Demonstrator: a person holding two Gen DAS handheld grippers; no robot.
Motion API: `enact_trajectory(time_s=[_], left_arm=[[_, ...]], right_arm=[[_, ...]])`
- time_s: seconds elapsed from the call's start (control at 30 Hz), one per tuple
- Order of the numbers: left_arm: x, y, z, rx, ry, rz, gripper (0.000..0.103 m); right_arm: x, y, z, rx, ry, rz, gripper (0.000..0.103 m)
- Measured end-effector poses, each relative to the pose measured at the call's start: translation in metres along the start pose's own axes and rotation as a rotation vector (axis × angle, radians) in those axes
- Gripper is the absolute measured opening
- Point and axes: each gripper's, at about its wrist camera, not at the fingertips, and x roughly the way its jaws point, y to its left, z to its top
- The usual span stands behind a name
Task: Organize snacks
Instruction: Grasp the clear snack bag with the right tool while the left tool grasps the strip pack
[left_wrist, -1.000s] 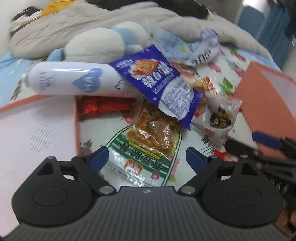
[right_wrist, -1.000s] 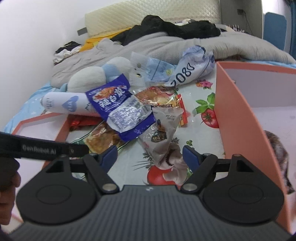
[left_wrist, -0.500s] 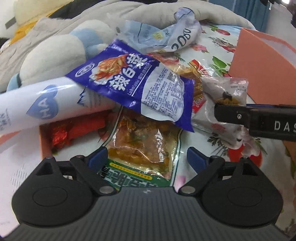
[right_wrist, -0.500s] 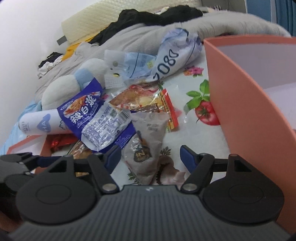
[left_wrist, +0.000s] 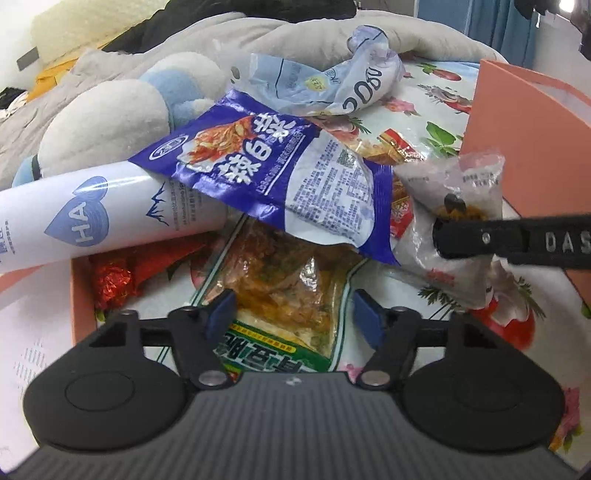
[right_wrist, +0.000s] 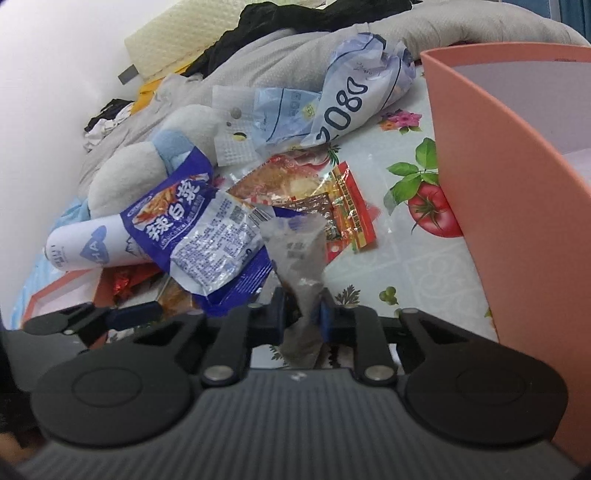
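Snack packets lie piled on a fruit-print cloth. My left gripper (left_wrist: 293, 315) hovers low over an orange-and-green packet (left_wrist: 280, 291); its jaws are closing, and the packet lies between the blue fingertips, which do not squeeze it. My right gripper (right_wrist: 302, 315) has its jaws closing on a clear grey packet (right_wrist: 295, 254), the pads pinching its lower part. From the left wrist view, that grey packet (left_wrist: 443, 192) stands up with the right gripper's black finger (left_wrist: 480, 240) across it. A blue packet (left_wrist: 277, 177) rests on top of the orange one.
A white bottle (left_wrist: 92, 221) and a plush toy (left_wrist: 110, 118) lie at the left. An orange box (right_wrist: 517, 192) stands at the right, a low orange tray wall (left_wrist: 83, 295) at the left. A red wrapper (left_wrist: 122, 273), a red-yellow packet (right_wrist: 321, 195) and a pale blue bag (right_wrist: 343, 99) lie around.
Both grippers came down closer to the pile. The right jaws have closed from wide apart onto the clear grey packet. The left jaws have narrowed around the orange-and-green packet.
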Motion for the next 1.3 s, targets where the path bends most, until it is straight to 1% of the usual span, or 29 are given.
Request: enact_trajectory(time_s=[0.17,0.23,0.37,0.4,0.57,0.7,0.83,0.93,1.13,1.3], left_arm=[[-0.003,-0.003,-0.002,-0.030,-0.009,-0.003,0.047],[-0.003,-0.005,-0.002,-0.037,-0.008,0.002,0.044],[-0.008,-0.007,-0.004,-0.061,-0.008,0.008,0.034],[-0.010,-0.008,-0.005,-0.066,-0.007,0.009,0.033],[-0.026,-0.012,-0.016,-0.124,0.005,0.010,0.030],[-0.044,-0.019,-0.030,-0.171,0.016,0.017,0.029],[-0.070,-0.026,-0.047,-0.244,0.015,0.020,0.029],[-0.091,-0.033,-0.060,-0.279,0.011,0.029,0.028],[-0.136,-0.041,-0.079,-0.378,-0.005,0.030,0.028],[-0.166,-0.052,-0.086,-0.409,-0.021,0.028,0.029]], right_arm=[[-0.009,0.001,-0.009,0.003,0.000,-0.008,0.020],[-0.013,0.001,-0.011,0.001,0.000,-0.009,0.020],[-0.021,0.000,-0.017,-0.004,0.003,-0.014,0.019],[-0.023,0.001,-0.018,-0.007,0.004,-0.014,0.019],[-0.039,0.003,-0.030,-0.027,0.011,-0.018,0.019],[-0.058,0.006,-0.041,-0.055,0.018,-0.018,0.019],[-0.079,0.010,-0.054,-0.087,0.024,-0.018,0.019],[-0.094,0.013,-0.064,-0.119,0.027,-0.019,0.019],[-0.131,0.012,-0.082,-0.146,0.021,-0.022,0.019],[-0.160,0.008,-0.093,-0.167,-0.004,-0.030,0.018]])
